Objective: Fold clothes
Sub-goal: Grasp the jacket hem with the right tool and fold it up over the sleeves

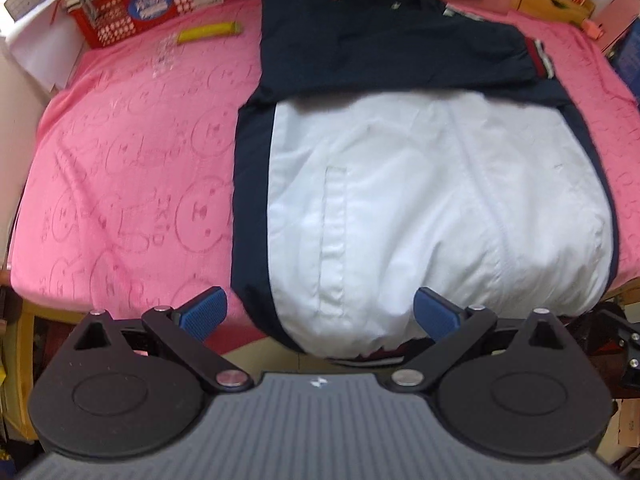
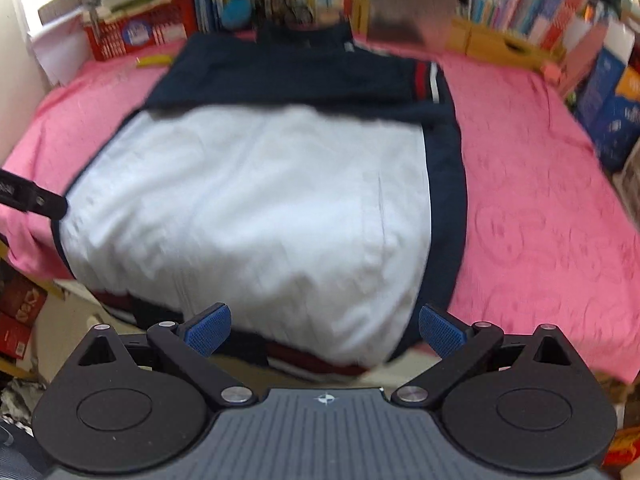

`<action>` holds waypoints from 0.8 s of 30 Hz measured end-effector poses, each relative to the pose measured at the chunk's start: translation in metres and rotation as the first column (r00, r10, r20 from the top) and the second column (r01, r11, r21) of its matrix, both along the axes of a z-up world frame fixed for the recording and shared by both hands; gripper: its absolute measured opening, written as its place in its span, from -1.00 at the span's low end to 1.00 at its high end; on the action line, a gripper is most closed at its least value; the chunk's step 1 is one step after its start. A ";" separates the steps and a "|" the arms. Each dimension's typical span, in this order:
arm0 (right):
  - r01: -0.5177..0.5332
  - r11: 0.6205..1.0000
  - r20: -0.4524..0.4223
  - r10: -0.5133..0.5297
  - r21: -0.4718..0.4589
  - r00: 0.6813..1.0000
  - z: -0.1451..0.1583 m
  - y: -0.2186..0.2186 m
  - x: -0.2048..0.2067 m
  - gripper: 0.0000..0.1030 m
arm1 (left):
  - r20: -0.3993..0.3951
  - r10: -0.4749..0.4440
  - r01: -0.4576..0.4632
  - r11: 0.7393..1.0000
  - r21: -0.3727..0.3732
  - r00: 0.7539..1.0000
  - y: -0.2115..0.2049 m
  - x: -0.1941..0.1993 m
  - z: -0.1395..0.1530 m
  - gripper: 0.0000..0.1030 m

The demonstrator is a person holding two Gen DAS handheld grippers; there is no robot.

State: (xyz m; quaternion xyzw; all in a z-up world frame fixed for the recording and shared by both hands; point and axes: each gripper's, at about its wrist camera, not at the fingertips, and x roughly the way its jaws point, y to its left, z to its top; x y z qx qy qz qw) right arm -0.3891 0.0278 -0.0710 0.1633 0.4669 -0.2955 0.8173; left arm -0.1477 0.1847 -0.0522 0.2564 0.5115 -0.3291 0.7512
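Here the jacket [image 1: 420, 184] is lying flat on the pink bed [image 1: 120, 168], its long axis running straight away from both claws, collar pointing toward the far bookshelves and hem hanging nearest (just over the bed's edge). The left claw [image 1: 320, 314] and right claw [image 2: 325, 326] are both gaping wide and gripping nothing, hovering at the hem's two corners, seemingly equally near.

A home bedroom or study is suggested: a pink sheet [image 1: 120, 152] is spread out, backed by crowded bookshelves [image 2: 520, 0] and a red crate [image 1: 152, 12].
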 end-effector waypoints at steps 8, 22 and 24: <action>0.089 0.990 0.004 -0.090 0.105 0.996 -0.060 -0.028 -0.031 0.86 | 0.021 0.043 -0.043 0.999 0.031 0.999 0.012 0.002 -0.027 0.94; 0.032 0.960 0.112 -0.065 0.278 0.992 -0.027 -0.023 -0.014 -0.76 | 0.057 0.066 -0.065 0.997 -0.035 0.996 0.024 0.020 -0.002 0.94; 0.010 0.951 0.171 -0.066 0.310 0.983 0.015 -0.026 -0.007 -0.77 | 0.068 0.066 -0.062 0.996 -0.070 0.996 0.024 0.028 0.013 0.94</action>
